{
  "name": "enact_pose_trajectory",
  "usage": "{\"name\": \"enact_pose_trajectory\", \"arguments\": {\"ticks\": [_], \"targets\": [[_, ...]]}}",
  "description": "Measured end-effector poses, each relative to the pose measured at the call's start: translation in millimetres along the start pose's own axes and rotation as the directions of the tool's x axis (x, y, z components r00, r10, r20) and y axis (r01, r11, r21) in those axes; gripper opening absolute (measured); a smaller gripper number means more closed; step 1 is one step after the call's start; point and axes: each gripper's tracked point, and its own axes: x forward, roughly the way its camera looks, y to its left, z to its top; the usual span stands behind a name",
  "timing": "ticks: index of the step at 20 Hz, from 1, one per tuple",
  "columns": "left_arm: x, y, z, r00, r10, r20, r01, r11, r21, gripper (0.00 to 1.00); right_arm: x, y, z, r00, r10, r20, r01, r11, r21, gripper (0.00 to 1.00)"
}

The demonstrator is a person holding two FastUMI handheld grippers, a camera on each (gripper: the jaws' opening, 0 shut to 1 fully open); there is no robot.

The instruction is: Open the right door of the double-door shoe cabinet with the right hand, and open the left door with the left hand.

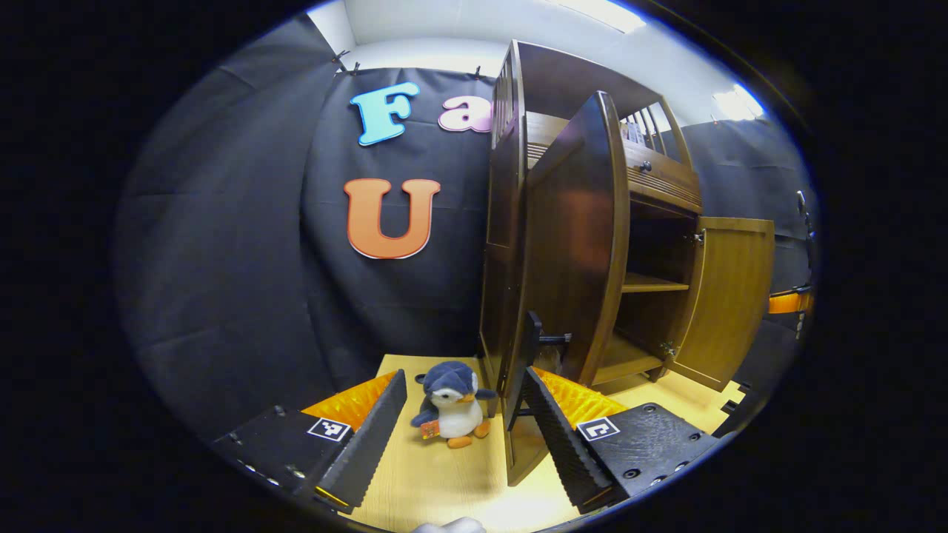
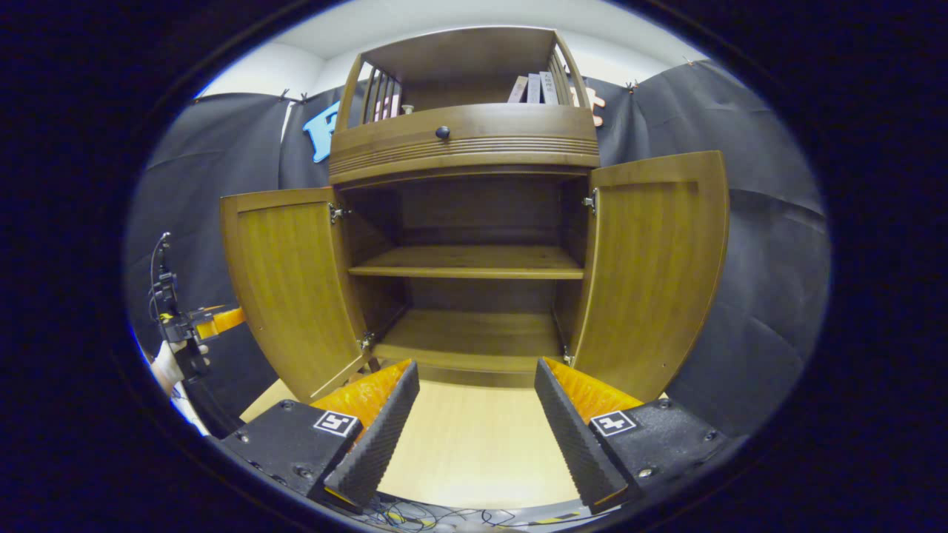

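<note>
Right gripper view, L to R: far left, the left gripper sat off in a person's hand, well apart from the cabinet; couldn't tell its jaw state from here. Next, the left door stood swung wide, hinged at the cabinet's left edge. The shoe cabinet was in the centre w/ a drawer knob up top, books on the top shelf, and a middle shelf inside. The right door also stood wide open. At the bottom the right gripper had its jaws spread apart, nothing between them, over the light wood floor board and just in front of the cabinet base.

Left gripper view, L to R: the left gripper had its jaws apart. A plush penguin sat on the floor board between the fingers but farther off, not touching either. The left door was seen nearly edge-on, just beside the right-hand finger, w/ its handle above that finger; couldn't tell if they touched. Past it the cabinet interior, then the right door open at far right.
</note>
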Motion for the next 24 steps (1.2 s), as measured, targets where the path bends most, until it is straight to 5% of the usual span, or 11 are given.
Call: {"name": "enact_pose_trajectory", "arguments": {"ticks": [6, 11, 18, 24], "targets": [[-28.3, -27.0, 48.1, 0.992, 0.118, 0.048, -0.118, 0.993, -0.009, 0.95, 6.2, -15.1, 14.9, 0.999, -0.019, 0.029, 0.019, 1.000, 0.008, 0.99], [-37.2, -78.6, 91.4, 0.982, 0.150, 0.112, -0.156, 0.987, 0.041, 0.95, 5.8, -28.3, 26.7, 0.998, -0.035, 0.054, 0.034, 0.999, 0.022, 1.00], [-10.5, -174.1, 78.0, 0.993, 0.074, 0.096, -0.075, 0.997, 0.012, 0.95, 3.7, -41.0, 40.6, 0.995, -0.049, 0.090, 0.045, 0.998, 0.049, 0.99], [-6.8, -209.3, 53.4, 0.999, 0.043, 0.024, -0.044, 0.998, 0.047, 0.95, 2.7, -55.0, 38.8, 0.992, -0.075, 0.104, 0.072, 0.997, 0.028, 0.99]]}}
